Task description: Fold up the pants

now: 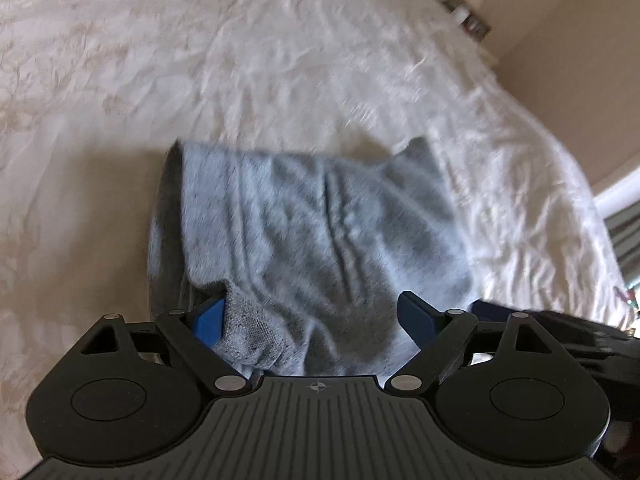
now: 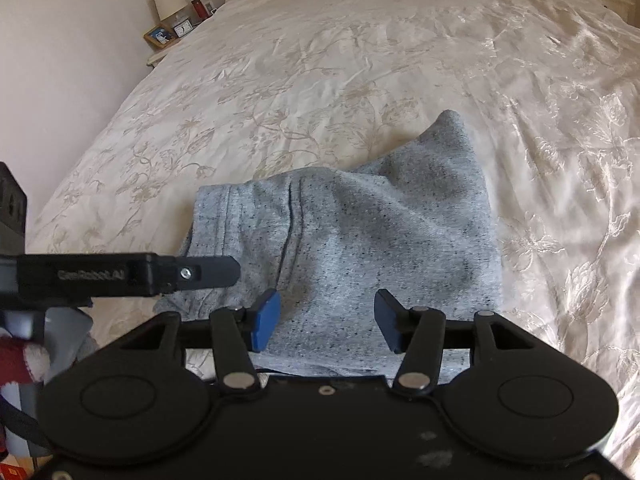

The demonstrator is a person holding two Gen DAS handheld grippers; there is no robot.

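Grey speckled pants lie folded into a compact bundle on the cream bedspread; they also show in the right wrist view. My left gripper is open, its jaws spread wide over the near edge of the bundle, with a fold of cloth against the left pad. My right gripper is open just above the near edge of the pants, holding nothing. The left gripper also shows in the right wrist view at the bundle's left side.
The bedspread stretches far beyond the pants. A nightstand with a lamp and picture frames stands at the far left by the wall. Another nightstand sits at the far corner. The bed's right edge drops off near a white skirting.
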